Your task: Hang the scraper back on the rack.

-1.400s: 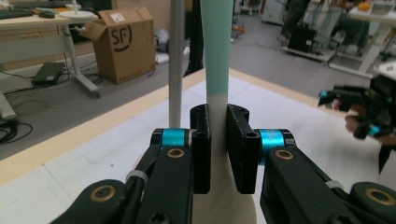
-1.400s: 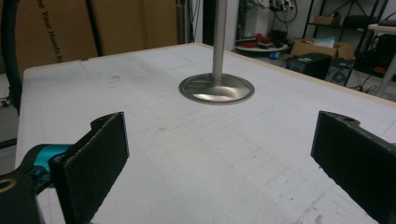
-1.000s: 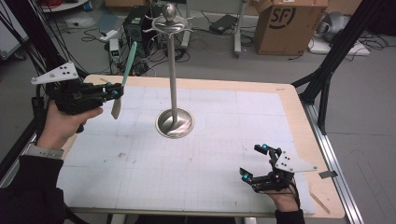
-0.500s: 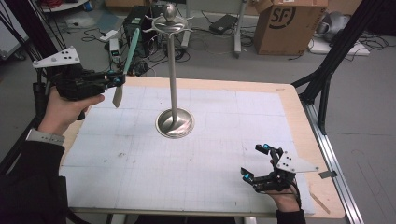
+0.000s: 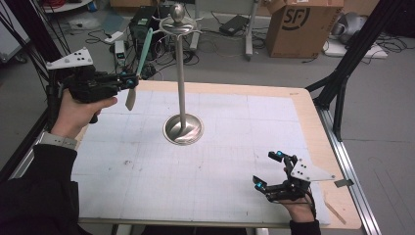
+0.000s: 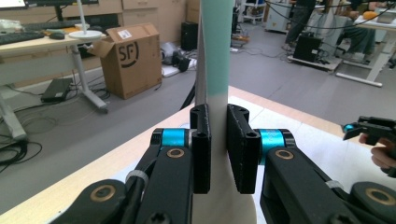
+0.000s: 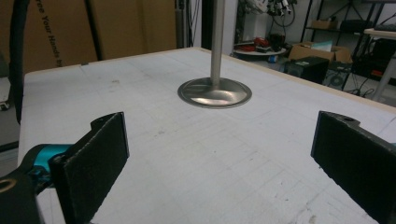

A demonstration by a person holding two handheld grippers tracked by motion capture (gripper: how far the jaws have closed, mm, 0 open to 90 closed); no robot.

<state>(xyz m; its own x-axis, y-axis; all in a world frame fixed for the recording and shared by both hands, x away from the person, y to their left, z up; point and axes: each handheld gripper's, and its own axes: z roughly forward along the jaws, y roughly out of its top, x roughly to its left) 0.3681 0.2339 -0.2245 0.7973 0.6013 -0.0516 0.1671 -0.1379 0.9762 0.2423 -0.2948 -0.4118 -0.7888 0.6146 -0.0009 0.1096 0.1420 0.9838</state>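
The left tongs (image 5: 131, 81) were held above the far-left corner of the worktop (image 5: 313, 122), clamped on a long utensil (image 5: 138, 61) with a pale green handle and a cream lower end; the utensil stood nearly upright, its handle tip near the hooks of the stand (image 5: 181, 73). In the left gripper view the jaws pressed both sides of the utensil (image 6: 217, 56). The metal stand rose from a round base at mid-worktop. The right tongs (image 5: 268, 170) rested low near the front-right edge, jaws spread wide and empty, facing the stand (image 7: 215, 88).
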